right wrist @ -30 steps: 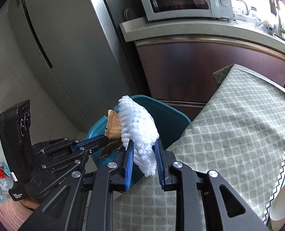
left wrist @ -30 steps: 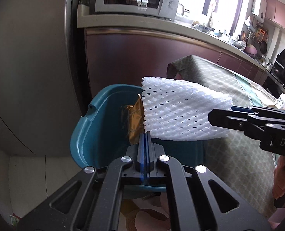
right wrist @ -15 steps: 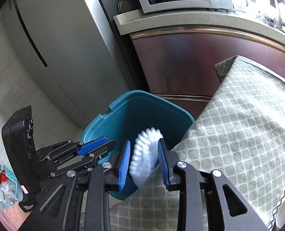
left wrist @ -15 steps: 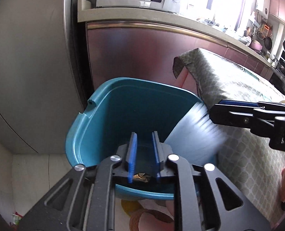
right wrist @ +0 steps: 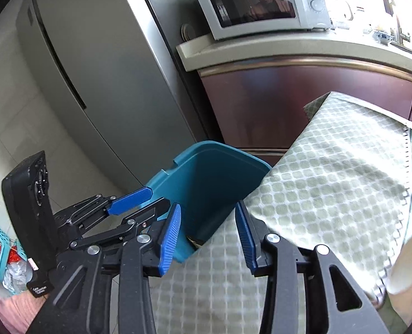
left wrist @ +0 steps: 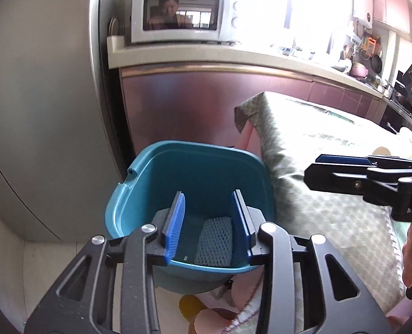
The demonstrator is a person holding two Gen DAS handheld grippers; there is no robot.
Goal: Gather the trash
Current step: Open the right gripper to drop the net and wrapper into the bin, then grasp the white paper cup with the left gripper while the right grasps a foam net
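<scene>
Between the left gripper's (left wrist: 207, 222) spreading, empty jaws the white foam net (left wrist: 215, 243) lies at the bottom of the teal bin (left wrist: 150, 164), straight below and ahead, long axis running away from the camera. Right gripper (right wrist: 206, 239), jaws also opening and empty, hangs over the bin's table-side edge. Next trash probably lies back on the checked tablecloth (right wrist: 345, 172), the right gripper's side.

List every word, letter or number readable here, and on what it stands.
"D": on the right gripper, the rest cut off by the picture's edge.
Small white print on the left gripper, on its camera housing: too small to read.
Nothing else readable.
Both grippers' jaws are opening, nothing between them.
</scene>
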